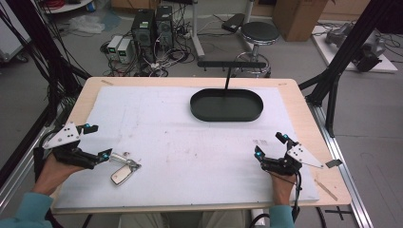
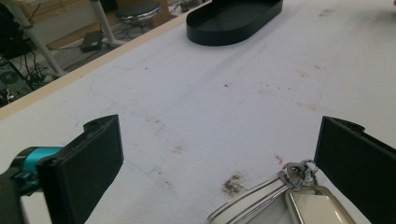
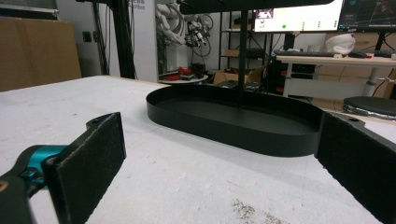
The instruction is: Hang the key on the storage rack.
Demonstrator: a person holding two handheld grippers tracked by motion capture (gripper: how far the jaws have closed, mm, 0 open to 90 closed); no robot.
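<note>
— Black padded jaws of the left gripper [image 2: 219, 163] are standing wide apart in the left gripper view, released, grasping nothing. Right between them a silver metal keyring with a pale rectangular tag and a wire carabiner loop [image 2: 285, 193] is lying flat on the white foam mat [image 2: 201, 102].

— So where is that lying on the table as a whole?

— Near the front left corner. From the high view the keyring [image 1: 124, 168] is sitting just beside the left gripper [image 1: 95, 141], close to its lower jaw — whether the jaw is touching it, I cannot tell.

— And the other hand?

— The right gripper [image 1: 270, 145] is resting over the front right of the mat, well apart from the keyring. Its jaws are spread too, empty, and in its own view they are framing the black oval metal tray with an upright post [image 3: 233, 119].

— Which step is this, would you say?

— I'm judging it as the approach to a pick: the left gripper is lining up on the keyring, nothing lifted yet. The tray [image 1: 226, 105] at the far middle of the mat looks empty — a likely destination, though that's a guess.

— What is the next move calling for?

— Lowering the left jaws to the mat, centring them on the tag rather than the thin wire loop, then closing firmly so the flat piece is not slipping out.
</note>
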